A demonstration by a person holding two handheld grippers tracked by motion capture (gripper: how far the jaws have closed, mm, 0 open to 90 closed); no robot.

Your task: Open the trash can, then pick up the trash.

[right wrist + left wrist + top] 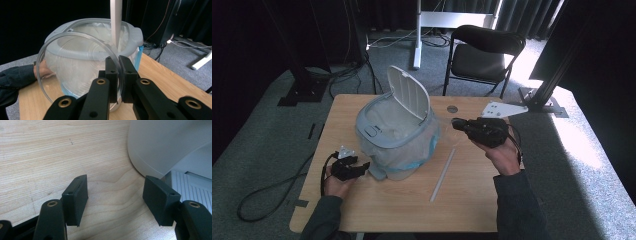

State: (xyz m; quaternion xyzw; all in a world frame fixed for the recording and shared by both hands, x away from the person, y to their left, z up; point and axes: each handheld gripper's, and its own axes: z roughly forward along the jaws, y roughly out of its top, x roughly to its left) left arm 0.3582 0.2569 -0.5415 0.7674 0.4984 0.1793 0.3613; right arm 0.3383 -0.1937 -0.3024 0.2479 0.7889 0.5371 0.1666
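While its hinged lid stands raised, a grey bin lined with a clear bag sits at the centre of the wooden table. At the bin's three o'clock, the right gripper has its jaws closed on the rim of a clear plastic disc, held upright just beside the bin. At the bin's eight o'clock, the left gripper rests low over the tabletop, jaws spread wide and empty. A pale strip lies at five o'clock.
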